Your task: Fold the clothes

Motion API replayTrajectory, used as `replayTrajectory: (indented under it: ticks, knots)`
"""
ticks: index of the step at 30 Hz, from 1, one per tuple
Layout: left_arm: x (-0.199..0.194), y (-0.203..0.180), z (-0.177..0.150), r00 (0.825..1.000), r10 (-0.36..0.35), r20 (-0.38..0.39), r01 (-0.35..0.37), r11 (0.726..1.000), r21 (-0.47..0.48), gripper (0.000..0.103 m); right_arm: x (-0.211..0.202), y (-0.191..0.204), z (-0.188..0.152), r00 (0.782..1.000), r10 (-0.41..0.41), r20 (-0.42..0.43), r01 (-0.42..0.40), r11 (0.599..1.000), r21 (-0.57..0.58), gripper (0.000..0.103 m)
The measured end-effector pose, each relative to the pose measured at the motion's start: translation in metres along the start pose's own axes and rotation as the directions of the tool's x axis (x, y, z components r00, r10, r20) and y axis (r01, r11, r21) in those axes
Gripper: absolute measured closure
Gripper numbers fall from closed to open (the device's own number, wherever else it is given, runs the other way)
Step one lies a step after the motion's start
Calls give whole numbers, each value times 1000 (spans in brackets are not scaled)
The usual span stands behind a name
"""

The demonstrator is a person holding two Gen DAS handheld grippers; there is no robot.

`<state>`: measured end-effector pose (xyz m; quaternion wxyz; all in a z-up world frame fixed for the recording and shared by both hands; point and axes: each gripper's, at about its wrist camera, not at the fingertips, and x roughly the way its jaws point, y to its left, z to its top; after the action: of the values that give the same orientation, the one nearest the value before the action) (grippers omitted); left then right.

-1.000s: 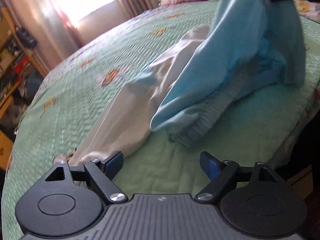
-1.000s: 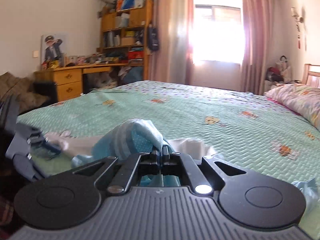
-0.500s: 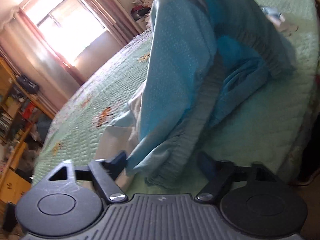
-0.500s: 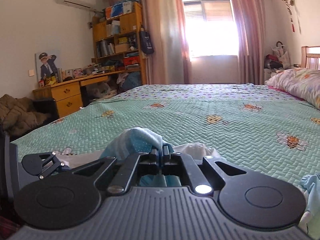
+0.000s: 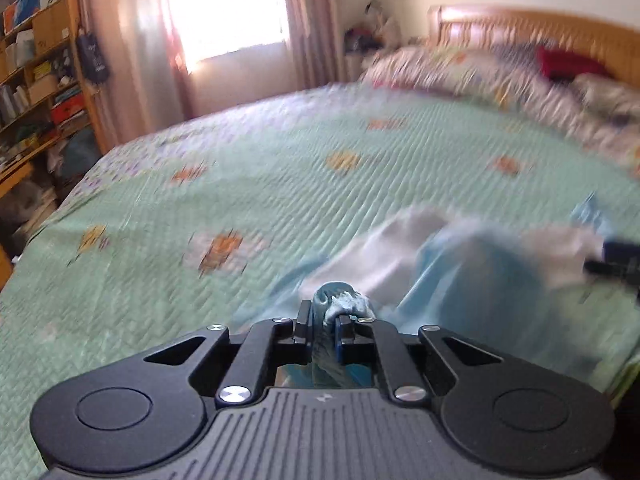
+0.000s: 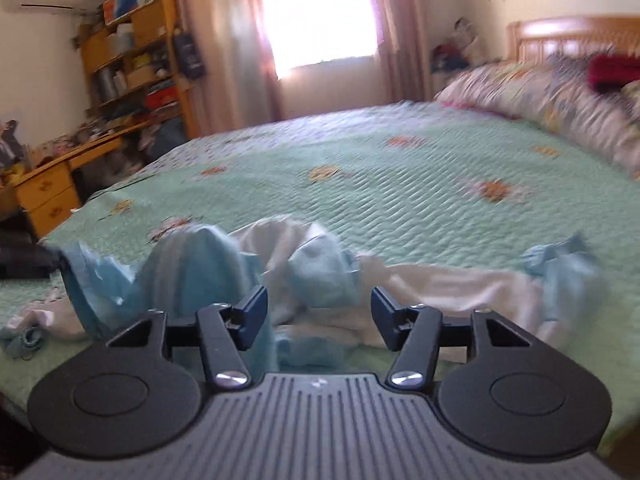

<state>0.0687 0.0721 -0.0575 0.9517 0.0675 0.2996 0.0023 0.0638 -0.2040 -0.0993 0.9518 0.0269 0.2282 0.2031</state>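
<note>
A light blue and white garment point(image 6: 320, 280) lies crumpled along the near edge of the green bedspread point(image 6: 400, 184). In the left wrist view my left gripper point(image 5: 324, 324) is closing on a bunched ribbed blue edge of the garment point(image 5: 340, 300), which is pinched between its pads and lifted off the bed. The rest of the cloth point(image 5: 460, 260) trails away to the right, blurred. My right gripper point(image 6: 318, 314) is opening just above the heap, with nothing between its pads. It also shows as a dark shape point(image 5: 616, 260) at the right edge of the left wrist view.
Pillows point(image 6: 552, 92) and a wooden headboard point(image 6: 576, 36) lie at the far right. A wooden desk point(image 6: 48, 188) and a shelf point(image 6: 132, 60) stand left of the bed, and curtains frame a bright window point(image 6: 320, 20). Green bedspread stretches beyond the garment.
My left gripper has closed on the garment's ribbed edge and risen with it. My right gripper has let go of the blue cloth, opened and dropped slightly; the garment has slumped onto the bed.
</note>
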Motion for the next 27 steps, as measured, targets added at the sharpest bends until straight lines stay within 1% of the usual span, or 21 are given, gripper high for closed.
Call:
replayTrajectory:
  ticks: [2,6,7,10,15,17,20,24,27]
  knots:
    - [-8,-10,12,999,-17,31,17,1000,2,93,-13,11,-5,999,-20,34,22,998,-63,37]
    - [-22,-18,26,994,-93,60,95,995,-33,93,-28,50,-18,996,33,83,-13,974,-228,29]
    - [-27,-21,28,992,-107,70,109,994,-32,93,-27,60,-21,995,23,93,2,964,-265,26]
    - [-51,-31,34,986,-123,115,125,992,-14,93,-24,88,-31,992,-2,123,47,931,-363,26]
    - [-87,-41,47,969,-152,195,157,987,-10,94,-14,98,-36,997,-8,81,34,942,-333,26]
    - [-98,-45,51,963,-157,219,159,987,9,94,-14,97,-38,996,-20,87,48,944,-328,26]
    - [-107,-50,55,958,-172,231,173,985,16,94,-15,92,-41,993,-64,99,92,942,-322,26]
    - [-113,-58,56,955,-188,230,187,982,25,94,-11,85,-42,994,-74,80,94,956,-279,26]
    - [-118,-62,58,951,-197,237,194,980,33,94,-10,83,-42,994,-70,82,90,960,-266,26]
